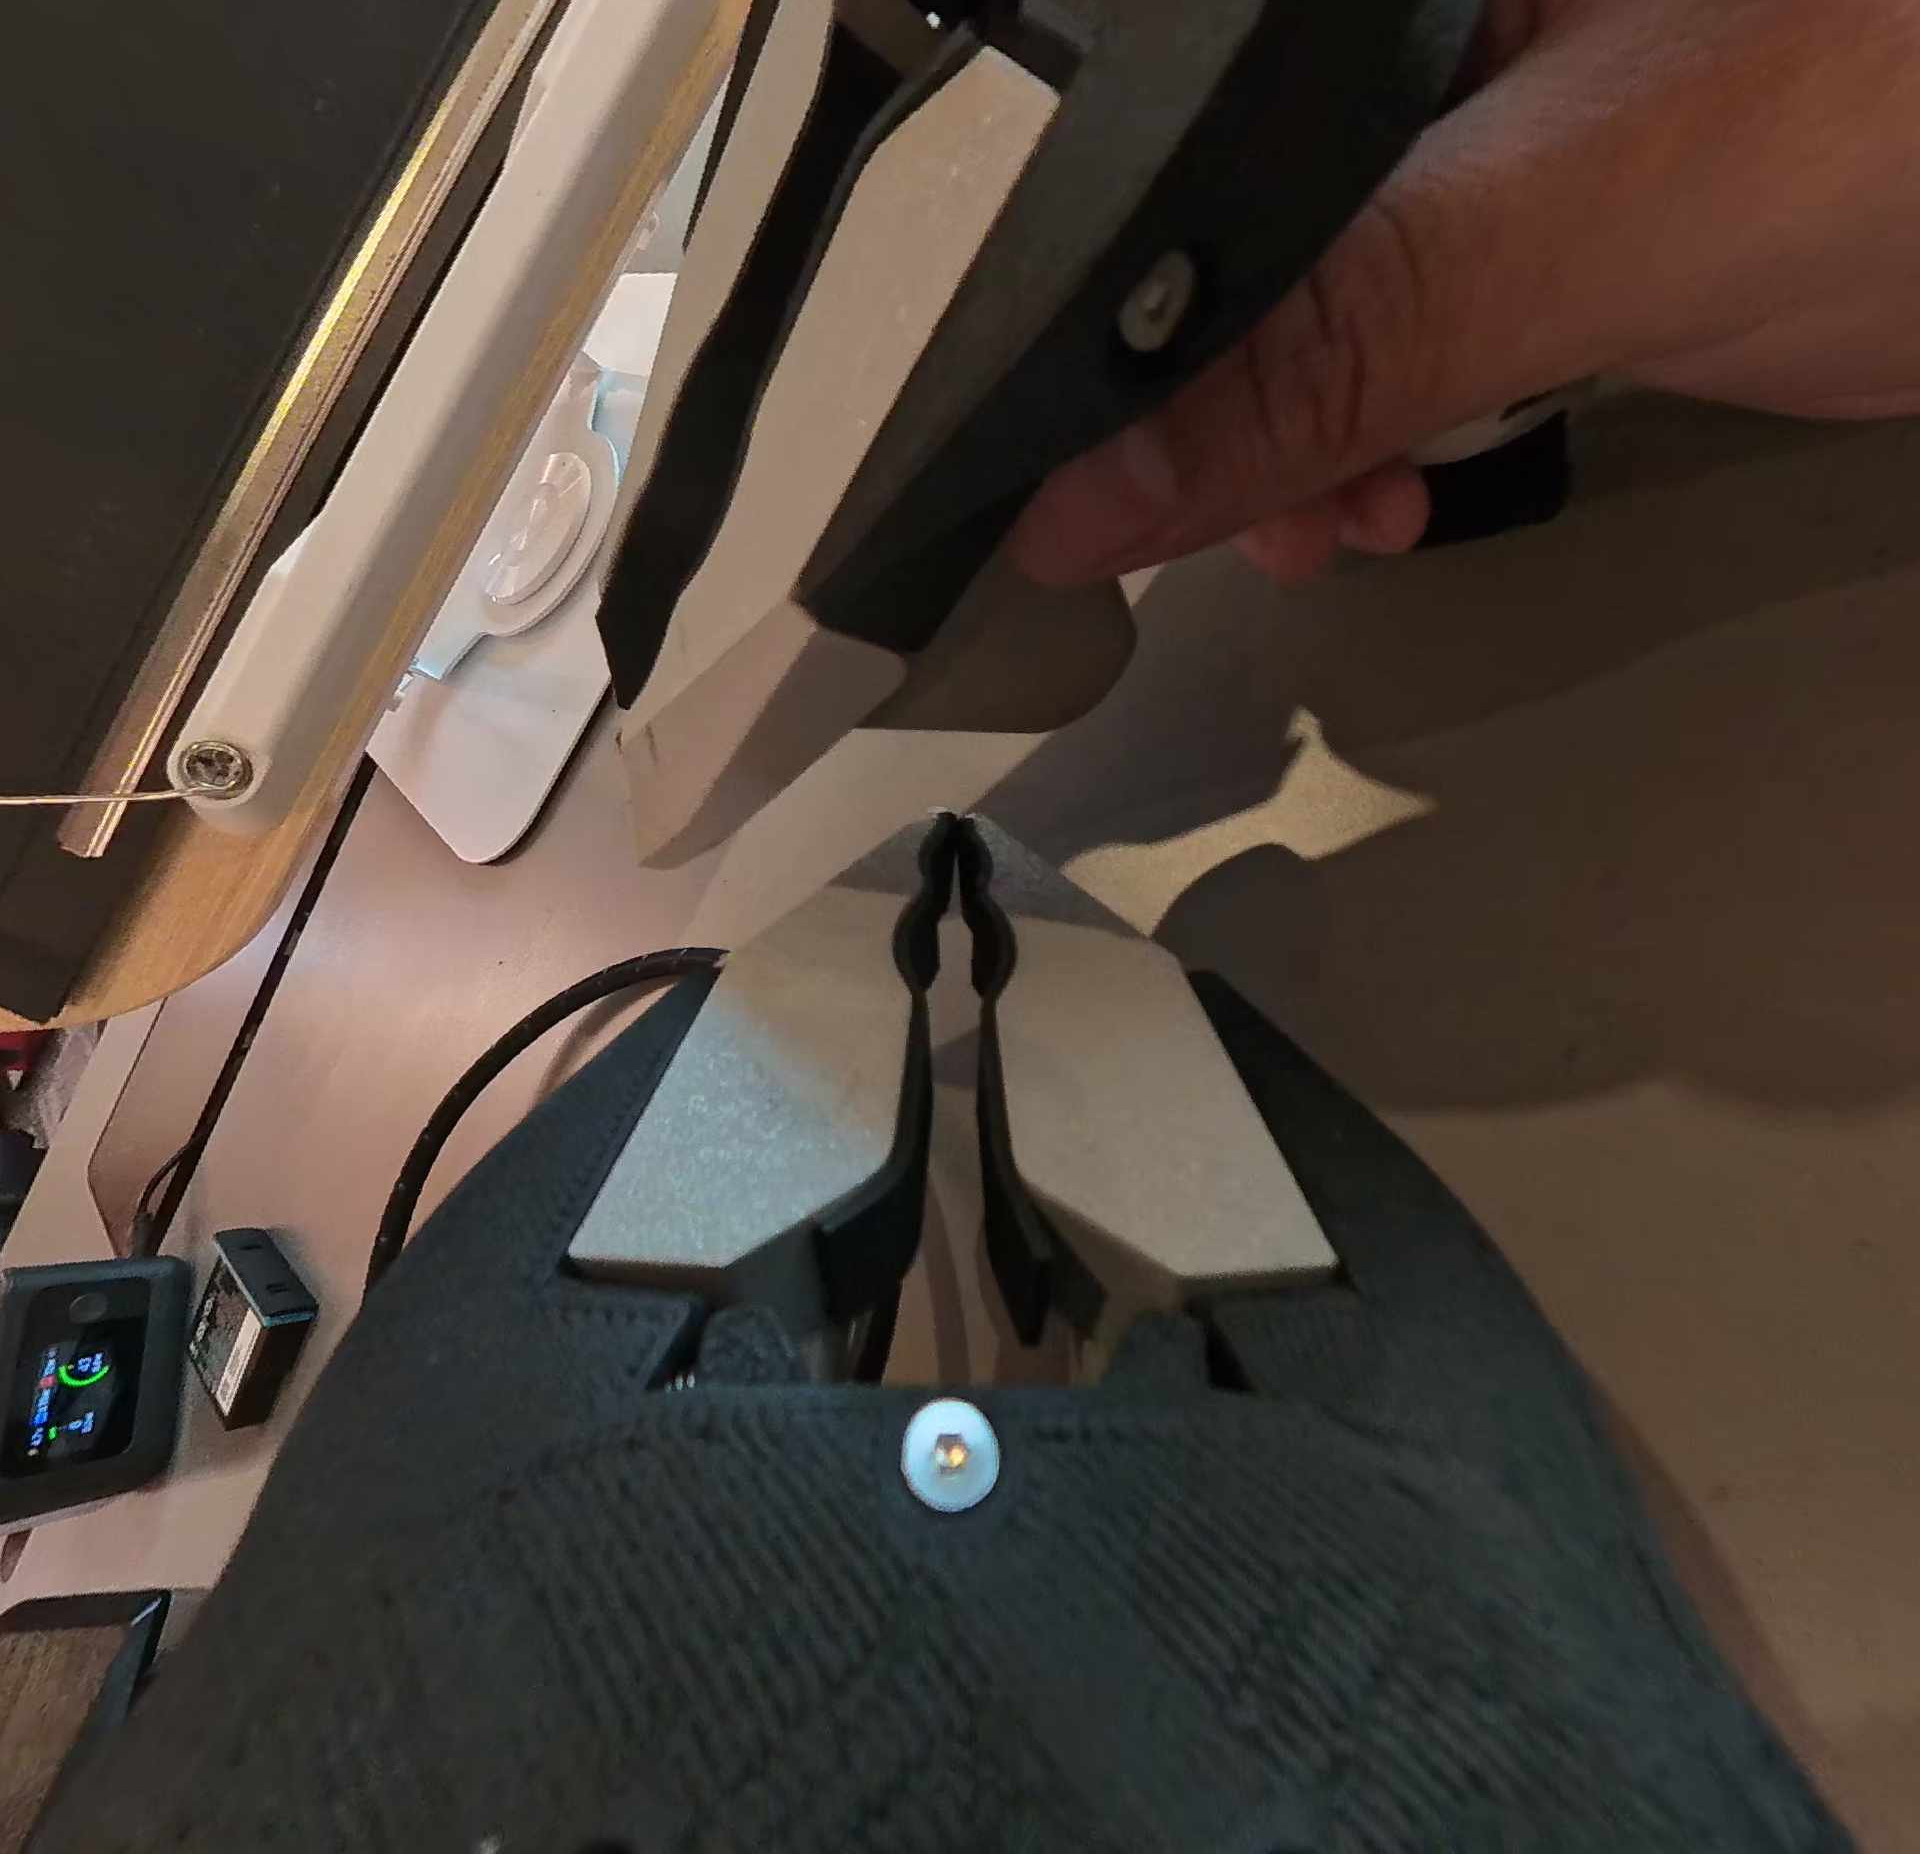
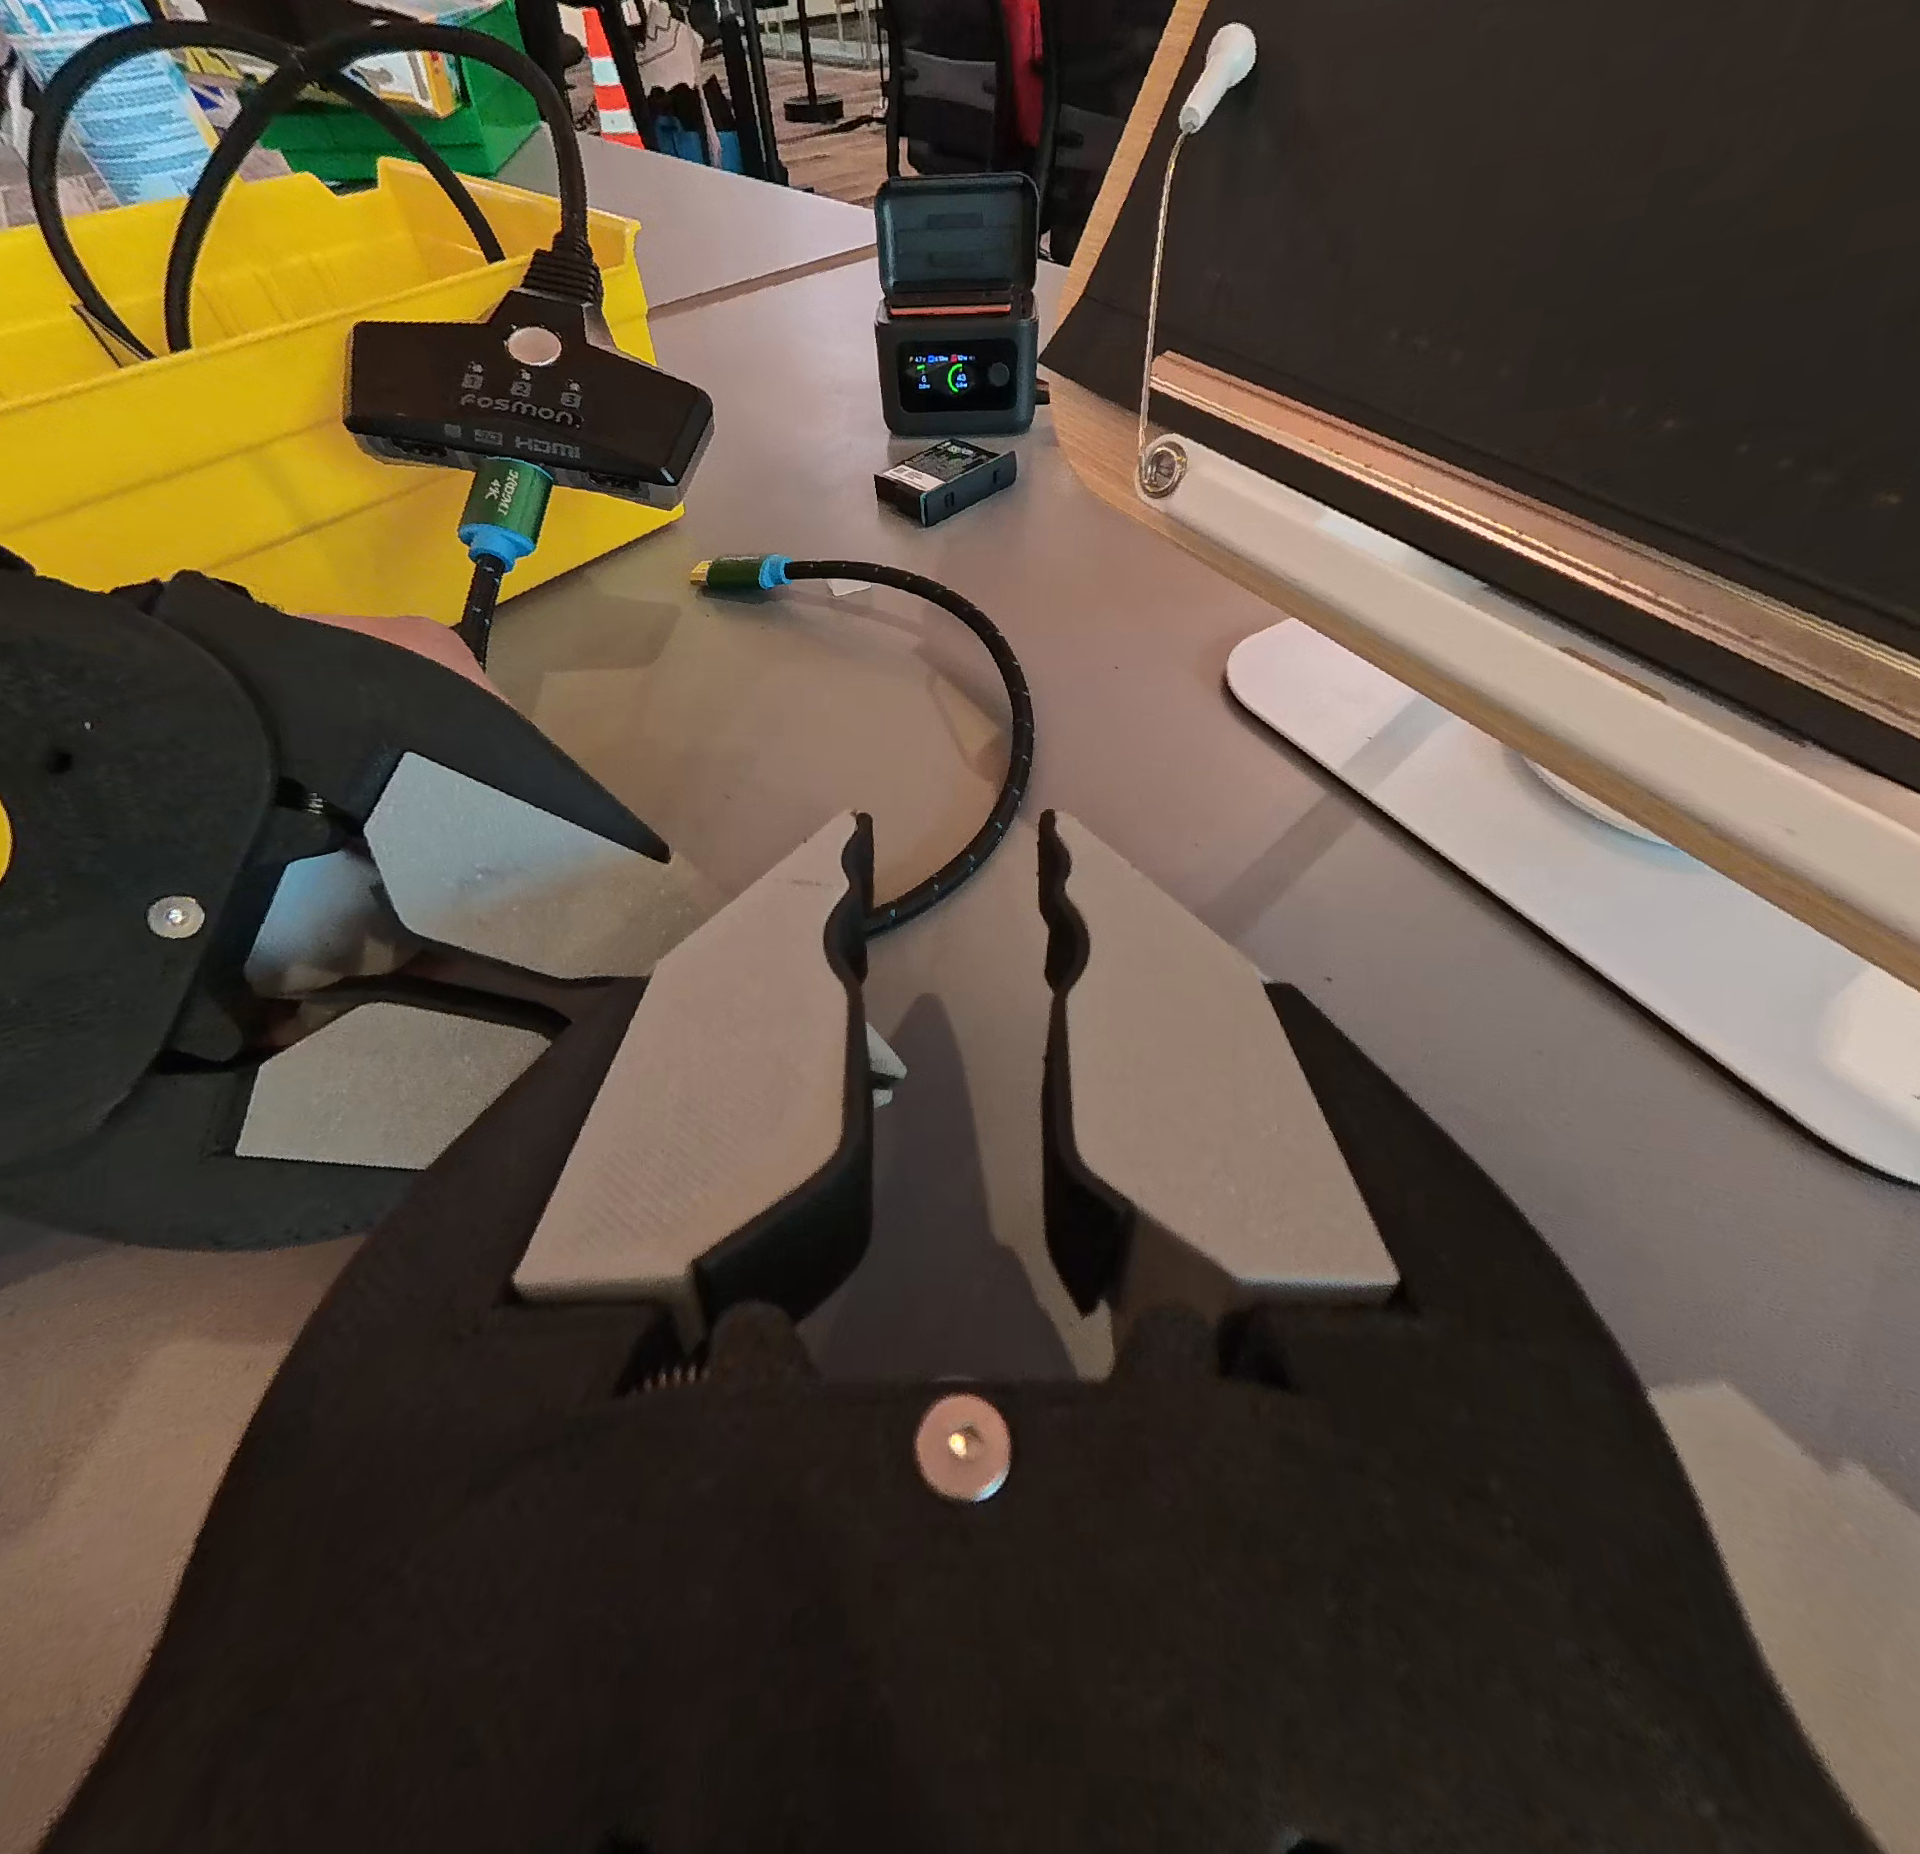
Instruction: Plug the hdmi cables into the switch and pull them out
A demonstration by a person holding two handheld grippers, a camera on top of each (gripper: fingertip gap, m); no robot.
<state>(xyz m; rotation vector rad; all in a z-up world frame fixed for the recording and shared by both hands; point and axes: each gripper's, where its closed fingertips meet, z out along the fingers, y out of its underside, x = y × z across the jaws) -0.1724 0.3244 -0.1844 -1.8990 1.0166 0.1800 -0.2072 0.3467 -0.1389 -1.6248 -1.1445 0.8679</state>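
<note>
Black flat HDMI switch [image 2: 528, 407] is sitting propped on the front wall of the yellow plastic bin [image 2: 260, 474] at the grey worktop's [image 2: 1195, 869] far left, one green-and-blue HDMI plug [image 2: 506, 511] seated in its middle port. Second braided black HDMI cable [image 2: 997, 744] is lying loose mid-worktop, its green plug [image 2: 740, 573] pointing at the switch, apart from it. Right gripper [image 2: 951, 838] is hovering with fingers narrowly parted, empty, the cable running just beyond its tips. Left gripper [image 1: 954, 828] fingers are pressed together, gripping nothing visible. Small black charger box [image 2: 956, 350] and black battery [image 2: 943, 479] are resting near the monitor's white base [image 2: 1558, 921].
</note>
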